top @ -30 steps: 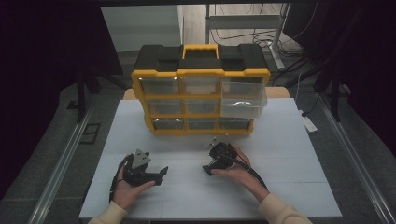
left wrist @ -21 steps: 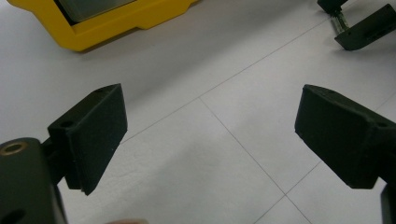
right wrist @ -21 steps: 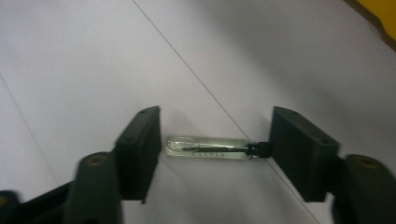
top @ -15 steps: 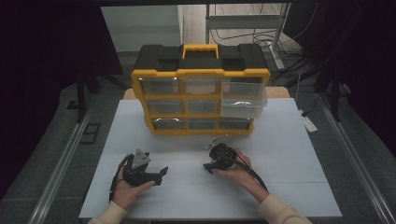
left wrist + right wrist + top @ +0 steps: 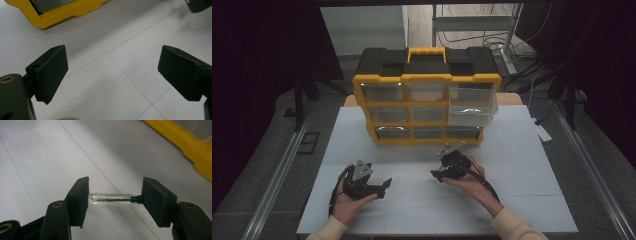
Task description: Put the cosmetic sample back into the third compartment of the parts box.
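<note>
The right gripper (image 5: 115,200) clamps a small clear vial (image 5: 110,199) end to end between its two pads; its jaws have just been closing, and the vial now sits lengthwise in the gap, glass end on one pad, dark cap on the other. The vial has faint lettering on the side and a thin dark stem inside. It's held just above the white table (image 5: 522,150), w/ a corner of the yellow drawer cabinet (image 5: 190,147) beyond it.

In the high view the right gripper (image 5: 447,167) sits in the person's right hand (image 5: 469,182), in front of the cabinet (image 5: 427,102), near its bottom row. One clear drawer (image 5: 472,107) on the cabinet's right side is pulled out.

The left gripper (image 5: 112,72) has its jaws wide apart, nothing between them, just bare tabletop below. In the high view it (image 5: 379,186) rests low over the table in the left hand (image 5: 347,202), well apart from the right one, approx. level w/ it.
</note>
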The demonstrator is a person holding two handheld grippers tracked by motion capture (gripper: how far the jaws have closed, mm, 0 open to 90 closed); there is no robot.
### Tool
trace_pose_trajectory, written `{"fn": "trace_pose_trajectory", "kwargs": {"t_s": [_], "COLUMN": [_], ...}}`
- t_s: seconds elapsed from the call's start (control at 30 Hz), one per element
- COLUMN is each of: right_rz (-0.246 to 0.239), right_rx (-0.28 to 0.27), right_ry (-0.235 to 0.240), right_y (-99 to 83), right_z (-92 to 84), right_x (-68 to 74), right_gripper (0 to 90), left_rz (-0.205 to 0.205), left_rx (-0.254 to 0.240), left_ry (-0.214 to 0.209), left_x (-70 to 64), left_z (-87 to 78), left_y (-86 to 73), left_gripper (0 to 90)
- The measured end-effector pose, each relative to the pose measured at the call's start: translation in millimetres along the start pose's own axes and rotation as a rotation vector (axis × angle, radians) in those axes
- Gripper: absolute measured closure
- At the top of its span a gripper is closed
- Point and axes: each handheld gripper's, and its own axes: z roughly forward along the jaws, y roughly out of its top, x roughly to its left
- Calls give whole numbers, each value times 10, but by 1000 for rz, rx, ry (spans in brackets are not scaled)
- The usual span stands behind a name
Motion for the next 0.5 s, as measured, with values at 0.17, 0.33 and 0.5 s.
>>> {"fn": "trace_pose_trajectory", "kwargs": {"t_s": [0.17,0.33,0.5], "right_rz": [6,8,9], "right_rx": [-25,-53,-82], "right_ry": [8,18,26], "right_y": [14,28,22], "right_z": [-74,-165,-271], "right_x": [5,15,23], "right_gripper": [401,401,401], "left_rz": [0,-1,-2], "left_rx": [0,-2,-5], "left_ry": [1,1,0], "left_x": [1,3,3], "left_z": [0,-4,-8], "left_y": [0,0,0], "left_gripper": [97,97,98]}}
